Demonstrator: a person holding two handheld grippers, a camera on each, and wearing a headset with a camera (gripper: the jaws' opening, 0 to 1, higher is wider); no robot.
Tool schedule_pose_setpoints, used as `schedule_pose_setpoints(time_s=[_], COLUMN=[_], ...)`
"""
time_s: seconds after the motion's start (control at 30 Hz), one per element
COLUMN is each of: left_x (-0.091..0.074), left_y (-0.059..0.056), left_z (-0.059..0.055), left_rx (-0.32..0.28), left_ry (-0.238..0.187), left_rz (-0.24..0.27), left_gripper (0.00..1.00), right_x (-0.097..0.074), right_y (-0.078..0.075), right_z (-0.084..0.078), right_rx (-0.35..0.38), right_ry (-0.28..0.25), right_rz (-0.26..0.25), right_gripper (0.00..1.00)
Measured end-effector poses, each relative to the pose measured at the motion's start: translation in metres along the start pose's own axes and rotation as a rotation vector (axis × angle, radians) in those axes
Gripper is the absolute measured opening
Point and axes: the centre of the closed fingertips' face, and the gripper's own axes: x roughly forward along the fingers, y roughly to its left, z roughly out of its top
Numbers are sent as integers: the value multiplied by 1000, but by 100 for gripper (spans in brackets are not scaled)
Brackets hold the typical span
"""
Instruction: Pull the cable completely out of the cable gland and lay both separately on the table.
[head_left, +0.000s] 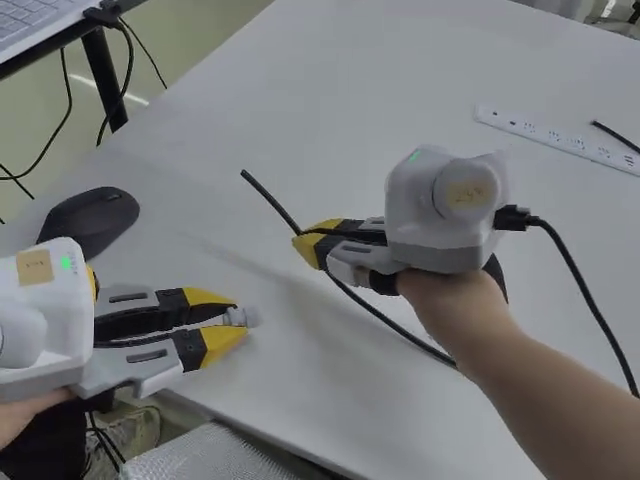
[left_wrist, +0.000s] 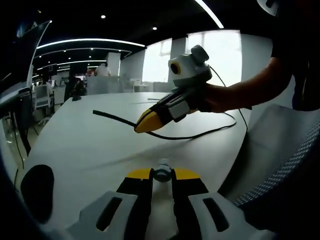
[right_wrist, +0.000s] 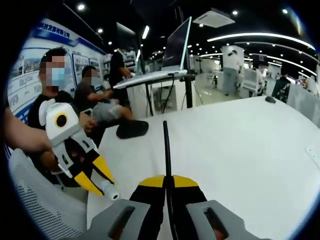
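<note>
A small grey-white cable gland (head_left: 243, 317) is pinched at the tips of my left gripper (head_left: 235, 322), low over the table's near edge; in the left gripper view the gland (left_wrist: 162, 170) sits between the yellow-tipped jaws. My right gripper (head_left: 305, 245) is shut on the thin black cable (head_left: 268, 200), whose free end sticks out beyond the tips while the rest trails back over the table under the hand. In the right gripper view the cable (right_wrist: 165, 145) rises straight from the closed jaws. Gland and cable are apart, with nothing joining them.
A black mouse (head_left: 90, 218) lies at the table's left edge. A white power strip (head_left: 560, 140) lies at the far right. A stand with a laptop and hanging wires (head_left: 105, 70) is beyond the left corner. A mesh chair (head_left: 200, 455) is below the near edge.
</note>
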Motion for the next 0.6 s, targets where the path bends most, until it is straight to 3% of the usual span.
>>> schedule_pose_setpoints(time_s=[0.07,0.1,0.13,0.27,0.4,0.6], left_x=[2,4,6,10,13,14], left_y=[2,4,6,7,9,10], left_z=[1,-1,-5,-10,-17,-16], left_rx=[6,11,34,30,29,26], left_ry=[-12,-7,7,13,19,-6], left_rz=[1,5,8,0,7,9], left_gripper=[15,15,15,15,15,15], right_x=[6,9,12,18,22,26], right_y=[-2,-6,-4,-8,-9,-10], right_z=[-5,-9,-12,-21,-25,-25], right_rx=[7,-12,-19,-35,-66,-89], right_ry=[9,21,26,40,43,42], right_rz=[-7,-34,-29,-54,-64,-83], right_gripper=[0,0,0,0,0,0])
